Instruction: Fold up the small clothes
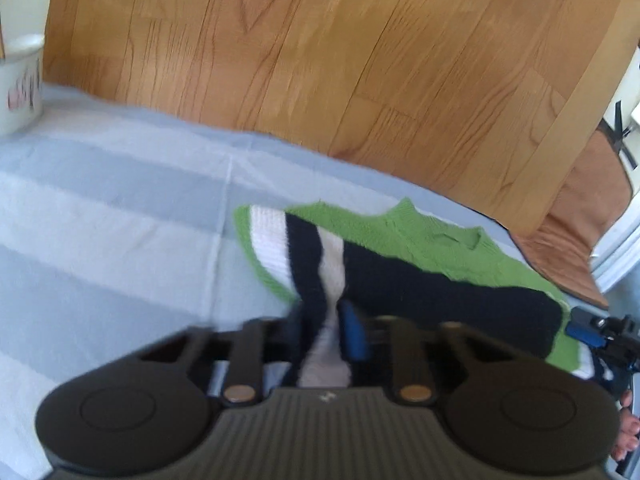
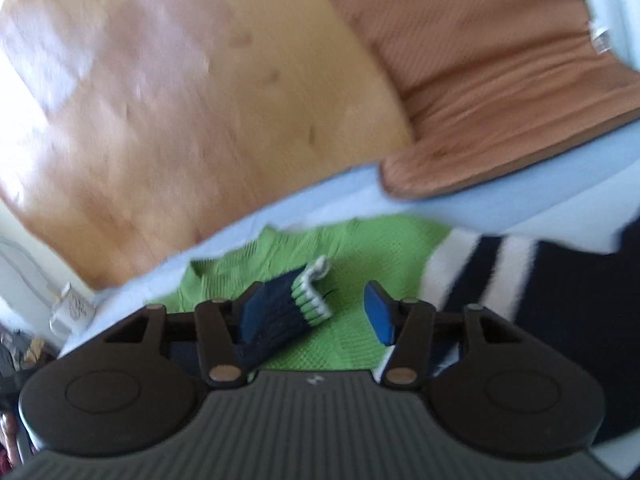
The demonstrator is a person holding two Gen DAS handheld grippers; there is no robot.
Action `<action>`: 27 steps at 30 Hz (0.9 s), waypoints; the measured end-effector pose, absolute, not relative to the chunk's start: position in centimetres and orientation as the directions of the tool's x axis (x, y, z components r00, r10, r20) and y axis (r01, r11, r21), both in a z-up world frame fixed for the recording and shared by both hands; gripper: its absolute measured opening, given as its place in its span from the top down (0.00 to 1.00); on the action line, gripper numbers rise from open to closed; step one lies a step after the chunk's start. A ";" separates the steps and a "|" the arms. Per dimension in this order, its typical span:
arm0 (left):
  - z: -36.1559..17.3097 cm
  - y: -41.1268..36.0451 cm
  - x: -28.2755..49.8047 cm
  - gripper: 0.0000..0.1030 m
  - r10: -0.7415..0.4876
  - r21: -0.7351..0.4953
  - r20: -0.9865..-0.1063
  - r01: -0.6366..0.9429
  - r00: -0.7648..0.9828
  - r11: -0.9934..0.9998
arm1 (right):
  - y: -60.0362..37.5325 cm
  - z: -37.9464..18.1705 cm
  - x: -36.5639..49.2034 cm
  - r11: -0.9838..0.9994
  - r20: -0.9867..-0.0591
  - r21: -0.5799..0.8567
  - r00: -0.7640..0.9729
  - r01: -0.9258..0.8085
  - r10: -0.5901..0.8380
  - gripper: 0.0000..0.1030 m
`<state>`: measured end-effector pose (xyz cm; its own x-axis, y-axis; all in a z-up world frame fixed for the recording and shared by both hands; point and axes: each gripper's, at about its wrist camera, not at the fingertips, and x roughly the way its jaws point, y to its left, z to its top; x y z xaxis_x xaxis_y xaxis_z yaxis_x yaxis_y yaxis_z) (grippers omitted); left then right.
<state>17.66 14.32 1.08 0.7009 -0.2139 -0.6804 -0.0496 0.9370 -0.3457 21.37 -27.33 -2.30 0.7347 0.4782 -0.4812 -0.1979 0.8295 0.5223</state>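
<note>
Sweater (image 1: 400, 236): knit, green body with navy and white striped sleeves; lies near the far edge of the bed (image 1: 100, 216), beside the floor (image 1: 320, 60).
Handling: judged light, soft and limp; the knit stretches and drapes, so any lifted part sags and drags the rest. Not fragile, not slippery.
Left tool (image 1: 322, 320): clamped on the striped sleeve (image 1: 320, 264), navy and white cloth pinched between the blue pads.
Right tool (image 2: 312, 312): jaws stand apart; the other sleeve's cuff (image 2: 308, 300) lies against the left finger, the right pad clear of it. No grip shown.
Hold points: cuffs, shoulder seams and hem corners, where the knit is doubled and least likely to stretch.
Edges: sweater collar lies close to the bed's far edge; cloth pushed outward could slide off onto the floor.
Obstacles: brown mat (image 2: 500, 100) overlaps the bed corner near the sweater; white cup (image 1: 20, 84) stands well apart at the far left.
Open room: wide striped sheet to the left of the sweater and toward the person, suited to laying folds inward.
</note>
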 end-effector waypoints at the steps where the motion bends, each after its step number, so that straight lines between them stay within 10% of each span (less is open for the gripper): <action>1: 1.3 14.2 17.8 0.87 -0.189 -0.328 -0.670 -0.058 0.718 0.943 | -26.8 -2.3 21.4 0.839 -0.486 0.503 0.736 -0.206 0.472 0.94; 5: 1.1 14.0 18.3 0.86 -0.132 -0.279 -0.680 -0.088 0.721 0.956 | -27.6 -1.5 20.6 0.846 -0.440 0.509 0.796 -0.160 0.416 0.94; 10: 0.4 12.4 16.9 0.48 0.008 -0.102 -0.671 -0.103 0.741 0.989 | -31.5 -2.1 18.8 0.828 -0.485 0.548 0.761 -0.120 0.431 0.85; 15: 3.3 14.9 14.8 0.51 0.008 -0.226 -0.590 -0.174 0.808 0.958 | -43.5 -0.5 10.5 0.743 -0.298 0.667 0.933 0.050 0.204 0.73; 27: 0.8 7.2 17.6 0.52 -0.205 -0.233 -0.599 0.077 0.774 0.970 | -55.1 -6.0 6.5 0.582 -0.394 0.743 0.919 0.329 -0.017 0.55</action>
